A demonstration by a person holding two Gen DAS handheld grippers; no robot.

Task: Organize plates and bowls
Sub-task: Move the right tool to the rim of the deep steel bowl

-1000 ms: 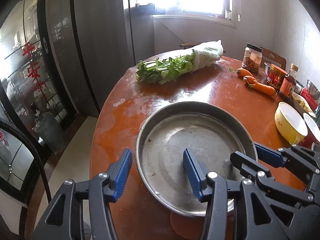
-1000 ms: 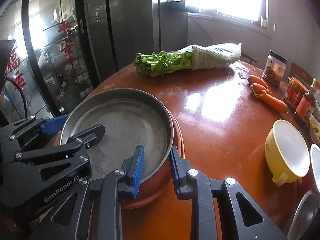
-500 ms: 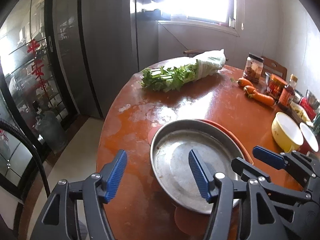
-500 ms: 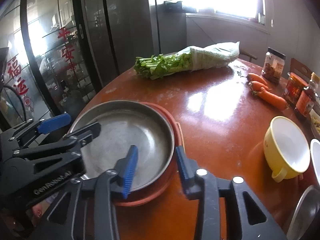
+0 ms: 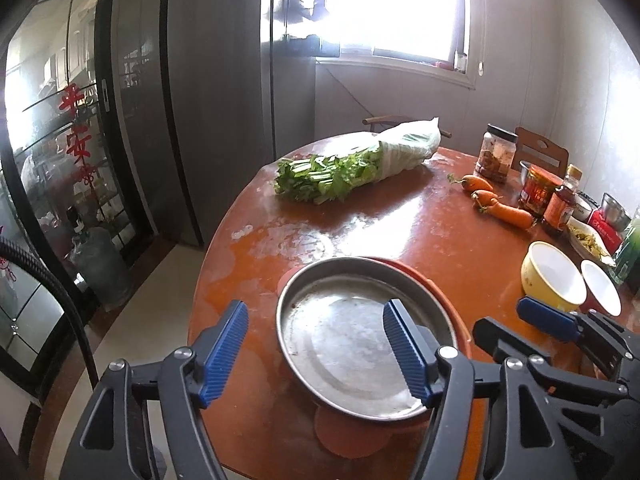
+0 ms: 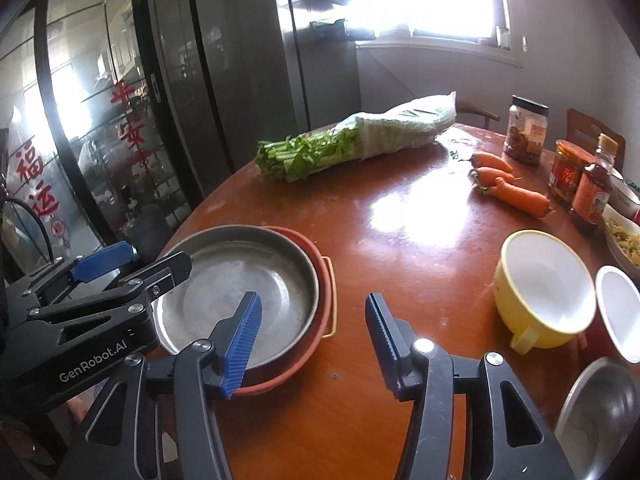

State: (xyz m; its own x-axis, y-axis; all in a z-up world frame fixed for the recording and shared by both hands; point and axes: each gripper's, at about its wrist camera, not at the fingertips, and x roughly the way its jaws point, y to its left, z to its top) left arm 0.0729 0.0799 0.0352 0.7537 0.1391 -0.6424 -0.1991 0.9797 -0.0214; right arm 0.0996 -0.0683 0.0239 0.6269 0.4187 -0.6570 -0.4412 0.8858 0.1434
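Two grippers of mine, left gripper point(image 5: 316, 354) and right gripper point(image 6: 314, 342), fingers just spreading apart, nothing gripped, round steel pan point(image 6: 240, 284) nested in orange plastic basin point(image 6: 324, 280), red-brown bench point(image 6: 400, 240).

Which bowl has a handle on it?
The yellow bowl with the white inside: a little loop handle sticks out at its bottom edge. The white-inside bowl beside it and the steel bowl show none.
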